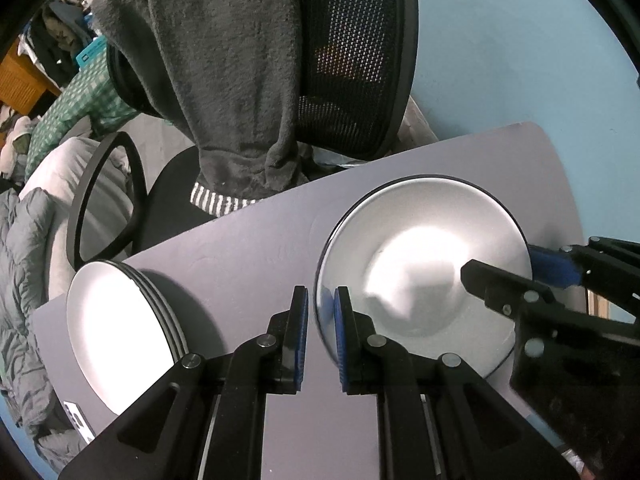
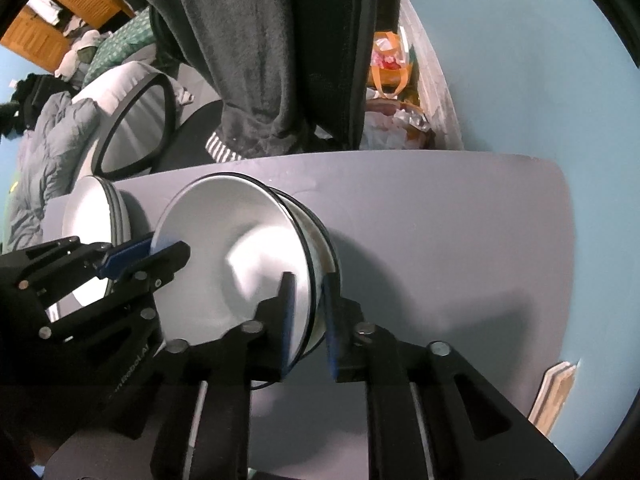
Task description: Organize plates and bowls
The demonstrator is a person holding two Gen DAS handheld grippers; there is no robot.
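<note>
A white bowl with a thin black rim (image 1: 424,268) stands on the grey table (image 1: 248,248), stacked with other bowls below it (image 2: 320,248). My left gripper (image 1: 322,304) has its fingers either side of the bowl's left rim; I cannot tell whether they touch it. My right gripper (image 2: 306,292) has its fingers either side of the bowl's right rim (image 2: 308,264), also with a gap. It also shows in the left wrist view (image 1: 504,272). A stack of white plates (image 1: 120,320) lies to the left of the bowls, also seen in the right wrist view (image 2: 100,208).
A black mesh office chair with a dark grey fleece draped over it (image 1: 240,80) stands behind the table's far edge. Bedding and clothes (image 1: 24,240) lie to the left. A basket with bags (image 2: 392,92) sits by the blue wall.
</note>
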